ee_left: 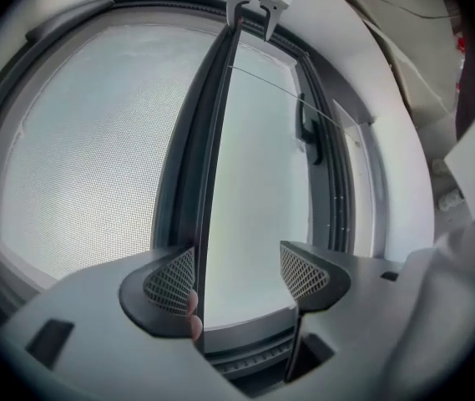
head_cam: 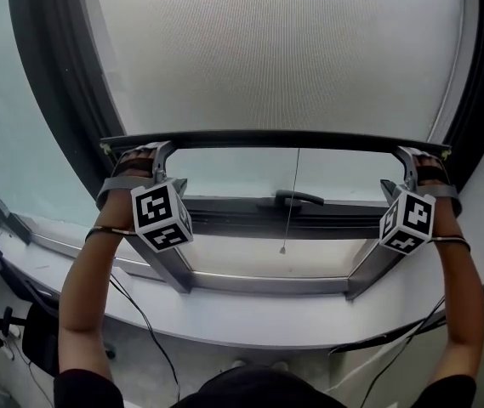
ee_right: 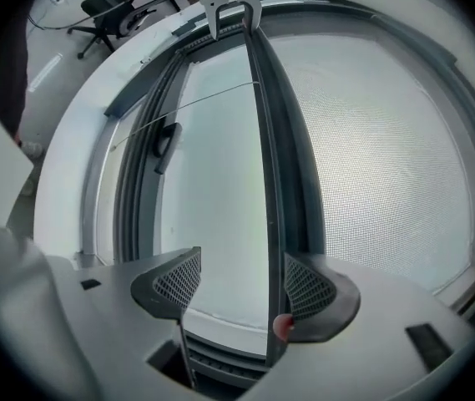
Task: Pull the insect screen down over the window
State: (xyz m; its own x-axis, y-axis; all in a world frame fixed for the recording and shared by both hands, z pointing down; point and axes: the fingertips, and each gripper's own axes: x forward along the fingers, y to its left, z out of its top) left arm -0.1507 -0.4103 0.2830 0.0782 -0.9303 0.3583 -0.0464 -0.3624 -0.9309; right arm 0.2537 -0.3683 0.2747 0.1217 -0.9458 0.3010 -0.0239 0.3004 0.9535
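Pair, left gripper (ee_left: 237, 276) and right gripper (ee_right: 244, 284): jaws wide apart, each straddling the insect screen (head_cam: 276, 49) bottom bar (head_cam: 276, 139), bar against one pad only

The left gripper (head_cam: 133, 155) and right gripper (head_cam: 426, 155) are grey, each bearing a white cube (head_cam: 161, 217) with black square markers. Thin black cables (head_cam: 144, 317) hang off them; the sleeves (head_cam: 84, 389) are short and black.

Head cam: steeply down on window (head_cam: 250, 219). Our gripper cams: close, sighting along screen bar (ee_left: 205, 140) from opposite ends, apparently.
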